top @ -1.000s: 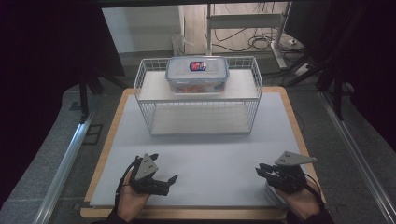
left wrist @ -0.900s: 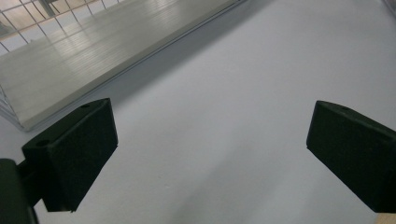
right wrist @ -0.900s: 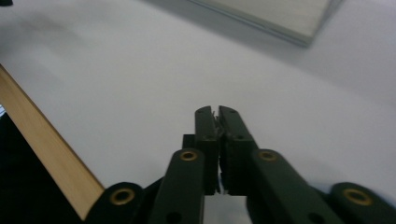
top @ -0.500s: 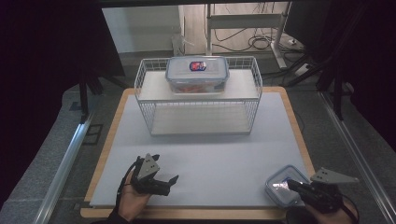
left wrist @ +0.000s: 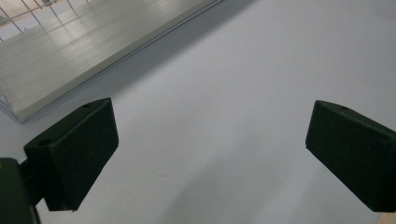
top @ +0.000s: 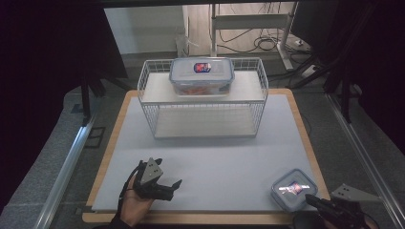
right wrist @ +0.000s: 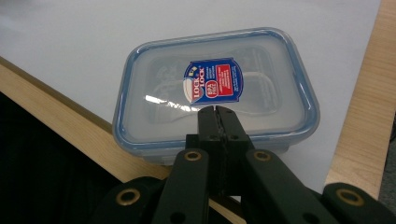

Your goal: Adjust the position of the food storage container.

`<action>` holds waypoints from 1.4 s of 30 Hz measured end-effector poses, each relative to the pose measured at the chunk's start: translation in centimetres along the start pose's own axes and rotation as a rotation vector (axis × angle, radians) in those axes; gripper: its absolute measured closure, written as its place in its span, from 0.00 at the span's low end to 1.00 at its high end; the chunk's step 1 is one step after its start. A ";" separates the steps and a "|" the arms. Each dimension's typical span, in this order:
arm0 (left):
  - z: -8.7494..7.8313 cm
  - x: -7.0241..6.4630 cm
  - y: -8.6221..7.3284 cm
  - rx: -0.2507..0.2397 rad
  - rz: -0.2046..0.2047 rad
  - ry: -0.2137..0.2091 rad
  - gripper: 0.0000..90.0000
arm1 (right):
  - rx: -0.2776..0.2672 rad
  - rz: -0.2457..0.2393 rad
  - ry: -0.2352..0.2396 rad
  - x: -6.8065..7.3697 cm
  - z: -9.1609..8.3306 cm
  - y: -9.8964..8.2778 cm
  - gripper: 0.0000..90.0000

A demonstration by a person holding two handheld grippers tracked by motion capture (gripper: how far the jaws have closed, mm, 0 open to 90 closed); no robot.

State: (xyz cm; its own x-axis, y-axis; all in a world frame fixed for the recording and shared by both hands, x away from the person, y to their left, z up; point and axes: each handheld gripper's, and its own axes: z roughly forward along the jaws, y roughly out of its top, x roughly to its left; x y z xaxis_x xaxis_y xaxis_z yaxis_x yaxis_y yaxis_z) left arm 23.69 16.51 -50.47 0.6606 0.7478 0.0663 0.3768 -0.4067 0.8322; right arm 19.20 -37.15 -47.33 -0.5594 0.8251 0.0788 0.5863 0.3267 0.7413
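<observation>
A small clear container with a blue-rimmed lid and red label (top: 292,188) (right wrist: 215,88) lies on the white mat near its front right corner. My right gripper (top: 309,196) (right wrist: 217,110) is shut, jaws pressed together with nothing between them. Its tips sit at the container's near edge; I cannot tell whether they touch the lid. My left gripper (top: 168,171) (left wrist: 210,154) rests at the front left, open wide over bare mat. A larger container of the same kind (top: 202,75) stands on the top shelf of a white wire rack (top: 205,107).
The white mat (top: 215,157) lies on a wooden board (top: 305,133) whose edge shows at the right and front. The wire rack takes up the back middle. A metal rail (top: 62,171) runs along the left side.
My right gripper has drawn back to the right and toward the near edge, uncovering the small container on the mat. The left gripper has not moved.
</observation>
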 end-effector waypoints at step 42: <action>1.1 -0.1 -0.2 0.035 -0.018 -0.045 0.04 | -0.024 0.101 -0.081 -5.0 5.4 3.1 1.00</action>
State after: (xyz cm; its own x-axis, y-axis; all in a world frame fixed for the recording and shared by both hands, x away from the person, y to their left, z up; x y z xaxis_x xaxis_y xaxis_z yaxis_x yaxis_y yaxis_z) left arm 24.28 15.96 -51.20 0.6820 0.7309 0.0264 0.4108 -0.4126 0.8131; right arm 26.96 -37.78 -49.03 -0.4483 0.8882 0.1003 0.6228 0.2299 0.7479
